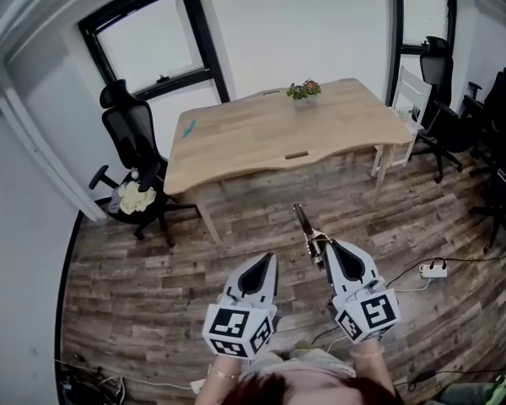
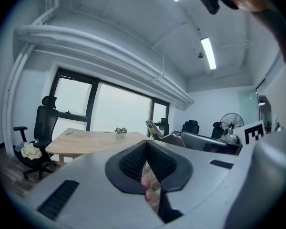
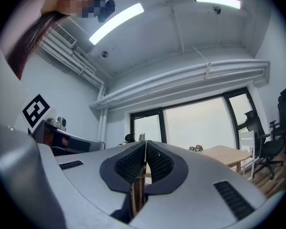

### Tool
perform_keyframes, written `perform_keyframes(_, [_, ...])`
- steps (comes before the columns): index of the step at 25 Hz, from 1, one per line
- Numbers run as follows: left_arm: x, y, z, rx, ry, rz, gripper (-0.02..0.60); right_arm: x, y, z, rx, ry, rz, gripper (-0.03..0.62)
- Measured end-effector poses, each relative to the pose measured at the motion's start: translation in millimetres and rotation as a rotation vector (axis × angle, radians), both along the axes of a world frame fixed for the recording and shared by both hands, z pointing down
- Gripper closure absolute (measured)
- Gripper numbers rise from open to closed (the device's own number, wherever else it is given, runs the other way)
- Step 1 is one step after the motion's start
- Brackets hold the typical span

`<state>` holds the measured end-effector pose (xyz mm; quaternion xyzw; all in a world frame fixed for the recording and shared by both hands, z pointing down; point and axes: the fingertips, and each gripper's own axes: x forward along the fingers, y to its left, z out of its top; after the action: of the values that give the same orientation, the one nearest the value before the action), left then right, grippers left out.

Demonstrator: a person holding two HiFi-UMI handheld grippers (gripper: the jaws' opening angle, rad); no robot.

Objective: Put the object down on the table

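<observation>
My right gripper (image 1: 330, 249) is shut on the wooden handle of a thin toothed blade (image 1: 304, 221), which juts forward over the floor toward the table. In the right gripper view the wooden handle (image 3: 136, 194) sits clamped between the black pads (image 3: 158, 164). My left gripper (image 1: 262, 262) hangs beside it, shut, and I see nothing held in it (image 2: 146, 145). The light wooden table (image 1: 236, 146) stands well ahead of both grippers, with floor between. From the left gripper view the blade (image 2: 153, 129) shows to the right of the table (image 2: 86, 141).
A small potted plant (image 1: 304, 90) and a blue item (image 1: 189, 128) sit on the table. A black office chair (image 1: 133, 154) with a white bundle stands at its left, more chairs (image 1: 438, 99) at the right. A white power strip (image 1: 433, 270) with cable lies on the floor at the right.
</observation>
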<state>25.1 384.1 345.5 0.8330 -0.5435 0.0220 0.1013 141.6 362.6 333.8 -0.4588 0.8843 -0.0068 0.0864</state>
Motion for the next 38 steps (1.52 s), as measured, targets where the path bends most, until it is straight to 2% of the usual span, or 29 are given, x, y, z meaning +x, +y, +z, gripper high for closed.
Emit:
perform_keyframes(7, [12.2, -2.8, 2.4, -0.012, -0.007, -0.041, 0.581, 18.8, -15.3, 7.4, -0.021, -0.009, -0.017, 0.588])
perform_keyframes(18, [20.9, -29.7, 6.2, -0.013, -0.024, -0.031, 0.581, 21.4, -44.0, 13.5, -0.029, -0.019, -0.027, 0.588])
perform_keyframes(38, [-15.9, -168.8, 8.3, -0.002, 0.008, 0.002, 0.581, -23.3, -173.1, 15.3, -0.040, 0.018, -0.020, 0.588])
